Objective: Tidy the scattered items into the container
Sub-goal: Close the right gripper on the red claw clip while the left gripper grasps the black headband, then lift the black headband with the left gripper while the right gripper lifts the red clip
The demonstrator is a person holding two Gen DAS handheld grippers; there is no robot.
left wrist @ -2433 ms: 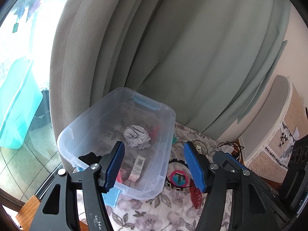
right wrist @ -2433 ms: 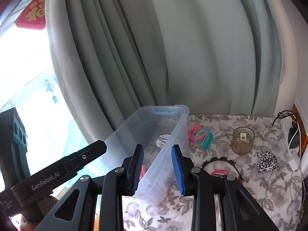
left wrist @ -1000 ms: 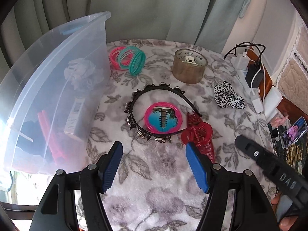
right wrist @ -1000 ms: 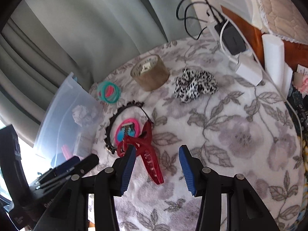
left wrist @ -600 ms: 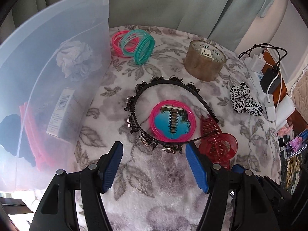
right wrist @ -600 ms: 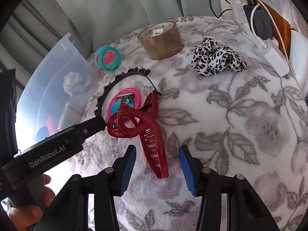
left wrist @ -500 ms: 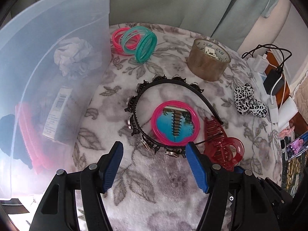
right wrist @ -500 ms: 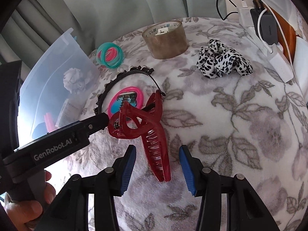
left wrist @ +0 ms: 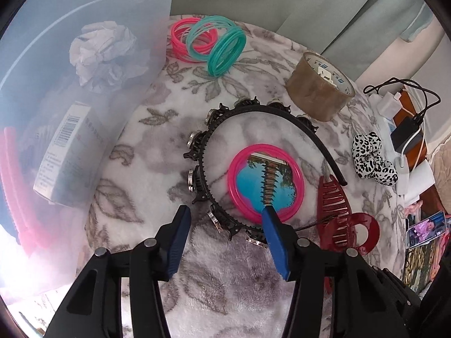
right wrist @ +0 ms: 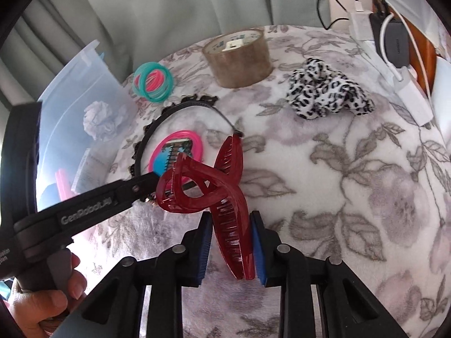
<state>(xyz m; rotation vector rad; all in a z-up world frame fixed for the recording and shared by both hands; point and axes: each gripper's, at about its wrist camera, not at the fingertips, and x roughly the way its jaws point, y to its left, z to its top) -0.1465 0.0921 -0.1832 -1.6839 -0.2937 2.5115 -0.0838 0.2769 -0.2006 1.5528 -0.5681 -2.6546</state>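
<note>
Red plastic hair claw point(right wrist: 229, 197) sits between the blue pads of the right gripper point(right wrist: 229, 249); jaws narrowed close on either side of the toothed end, pads at or nearly at its sides, firm contact not certain. Claw's looped handle end points up and left of the pads. It lies on a floral fleece cover point(right wrist: 352, 169).

Left gripper point(left wrist: 225, 214) wide open, holding nothing, low over the cover. Directly ahead of its pads: black studded headband point(left wrist: 208, 140) curving around a pink round mirror point(left wrist: 266, 183). The right pad overlaps the mirror's near rim in the left wrist view; touching or not cannot be told.

Ahead of the right gripper, further off: tape roll point(right wrist: 238, 57) and a leopard-print scrunchie point(right wrist: 327, 93), well apart from the claw. Pink and teal bangles point(left wrist: 208, 42) lie far ahead of the left gripper, just beside the container wall.

Clear plastic container point(left wrist: 70, 14) stands to the left of the left gripper. Inside: crumpled paper point(left wrist: 98, 48), a small barcoded box point(left wrist: 67, 152), pink sticks point(left wrist: 17, 186).

A hand point(right wrist: 48, 304) grips the left tool's handle, seen from the right wrist.
</note>
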